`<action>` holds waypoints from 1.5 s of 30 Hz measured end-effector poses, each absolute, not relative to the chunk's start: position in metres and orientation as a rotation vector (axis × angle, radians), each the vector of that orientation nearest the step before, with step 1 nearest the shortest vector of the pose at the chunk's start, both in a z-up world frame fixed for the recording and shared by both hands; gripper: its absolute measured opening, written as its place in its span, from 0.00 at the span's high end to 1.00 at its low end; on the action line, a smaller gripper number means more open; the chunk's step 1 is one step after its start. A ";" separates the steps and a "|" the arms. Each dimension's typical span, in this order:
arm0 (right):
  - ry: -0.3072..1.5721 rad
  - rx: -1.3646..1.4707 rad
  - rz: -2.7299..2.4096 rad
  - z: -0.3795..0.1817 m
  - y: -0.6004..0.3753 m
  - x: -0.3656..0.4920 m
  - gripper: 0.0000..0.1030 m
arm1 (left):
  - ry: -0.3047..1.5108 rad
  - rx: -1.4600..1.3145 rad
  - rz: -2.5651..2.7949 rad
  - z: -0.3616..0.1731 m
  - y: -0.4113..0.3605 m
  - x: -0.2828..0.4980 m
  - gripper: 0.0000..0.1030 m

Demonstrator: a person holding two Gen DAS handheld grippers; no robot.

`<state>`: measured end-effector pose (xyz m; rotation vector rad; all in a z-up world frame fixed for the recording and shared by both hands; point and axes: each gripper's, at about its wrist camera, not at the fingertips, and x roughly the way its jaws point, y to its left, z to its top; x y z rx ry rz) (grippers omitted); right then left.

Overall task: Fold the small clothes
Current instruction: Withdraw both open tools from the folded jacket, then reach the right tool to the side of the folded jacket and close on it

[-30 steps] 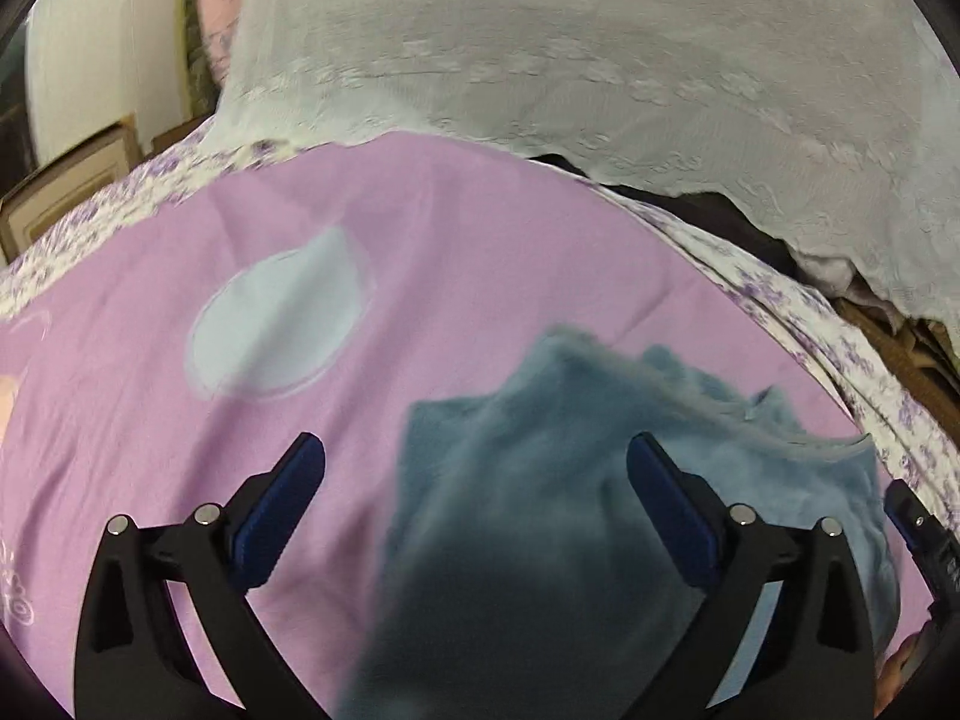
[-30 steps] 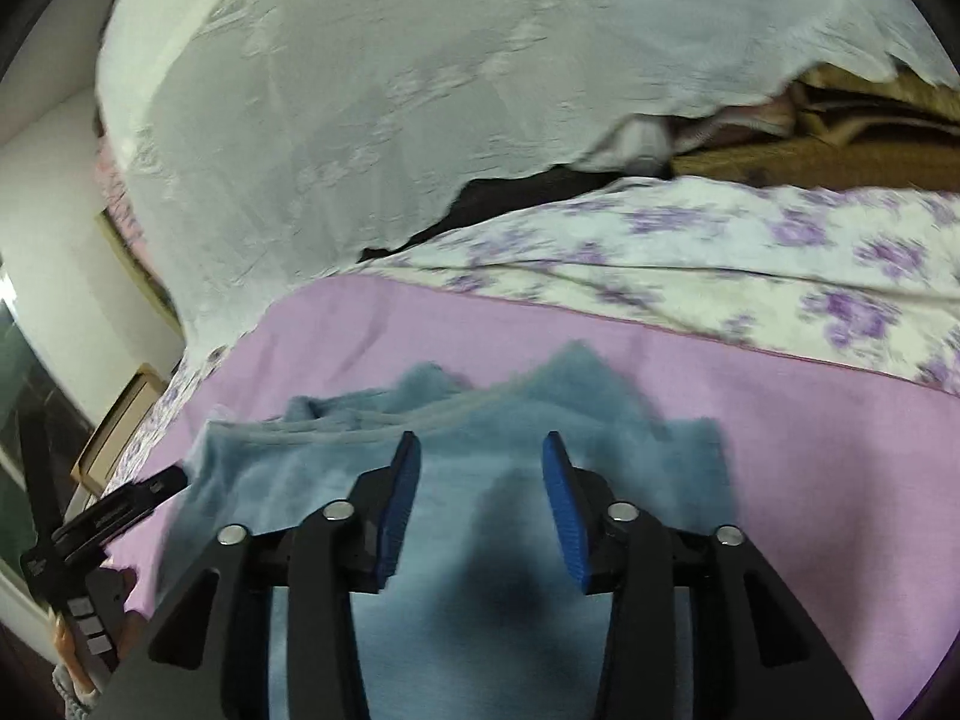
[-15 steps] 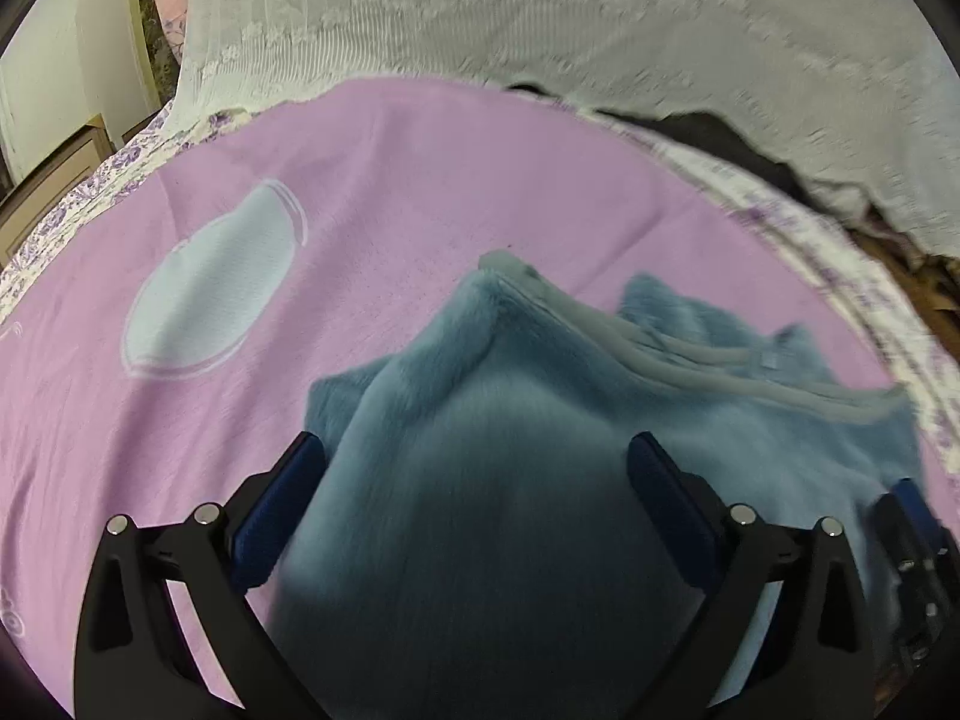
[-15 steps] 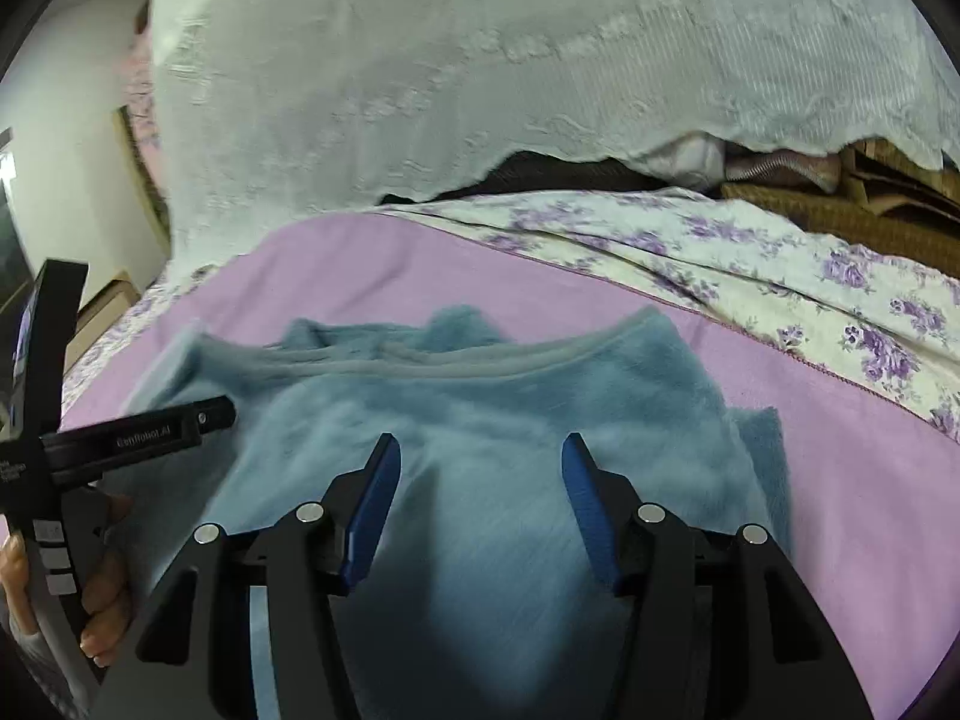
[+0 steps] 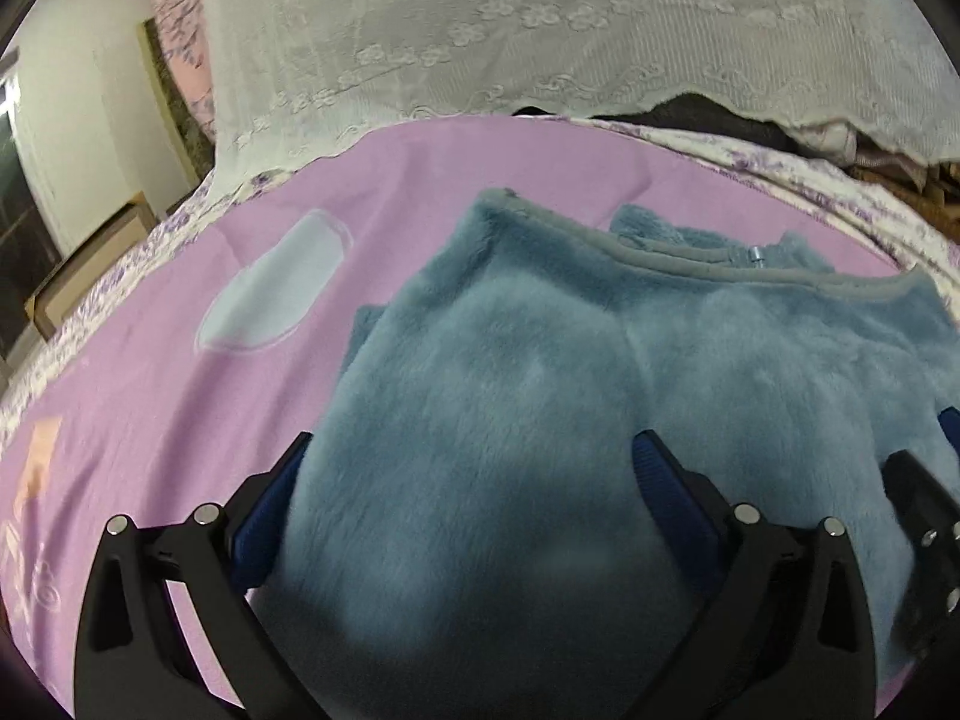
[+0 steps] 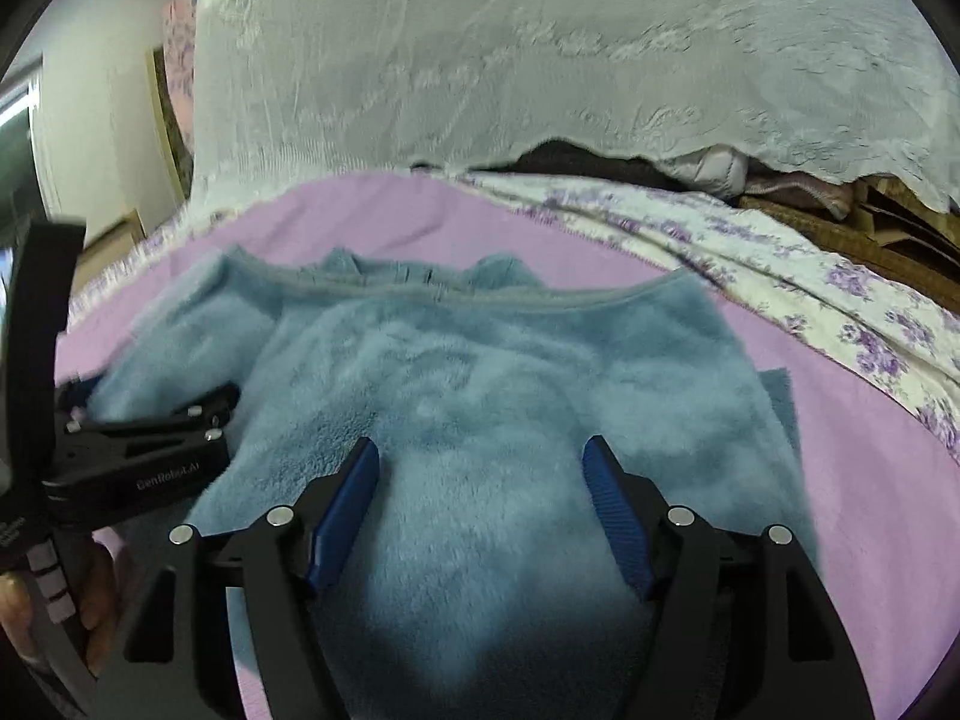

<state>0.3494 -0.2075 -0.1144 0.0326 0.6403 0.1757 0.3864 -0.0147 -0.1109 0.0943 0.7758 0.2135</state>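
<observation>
Right tool [image 6: 480, 510] jaws opening wider over blue fleece garment [image 6: 480, 372], ungripped; left tool [image 5: 468, 498] open; fold laid.

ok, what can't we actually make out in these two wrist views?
- Near edge of the blue fleece garment: left wrist view, cut off by the bottom edge and the left gripper.
- What lies under the white lace cloth: right wrist view, only dark and pale bits show at its hem.
- Lace pattern: right wrist view, blurred.
- Right gripper, jaws opening: fleece contact unclear.
</observation>
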 end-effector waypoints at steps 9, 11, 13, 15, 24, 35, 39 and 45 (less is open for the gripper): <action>0.589 0.100 0.130 -0.110 -0.227 0.310 0.31 | 0.756 0.031 0.229 -0.105 0.001 0.340 0.04; 0.600 0.112 0.125 -0.112 -0.231 0.304 0.28 | 0.766 0.010 0.223 -0.107 0.006 0.333 0.04; 0.643 0.114 0.134 -0.117 -0.231 0.303 0.22 | 0.780 -0.001 0.220 -0.110 0.008 0.330 0.04; 0.676 0.098 0.141 -0.121 -0.228 0.301 0.20 | 0.799 -0.007 0.215 -0.113 0.010 0.329 0.04; 0.654 0.156 0.148 -0.122 -0.241 0.280 0.16 | 0.806 -0.036 0.216 -0.115 0.017 0.315 0.04; 0.646 0.265 0.108 -0.125 -0.263 0.257 0.16 | 0.812 -0.062 0.214 -0.113 0.024 0.287 0.04; 0.666 0.416 0.085 -0.133 -0.291 0.254 0.16 | 0.812 -0.092 0.205 -0.112 0.028 0.280 0.04; 0.683 0.586 0.120 -0.144 -0.316 0.260 0.16 | 0.810 -0.080 0.182 -0.105 0.020 0.284 0.04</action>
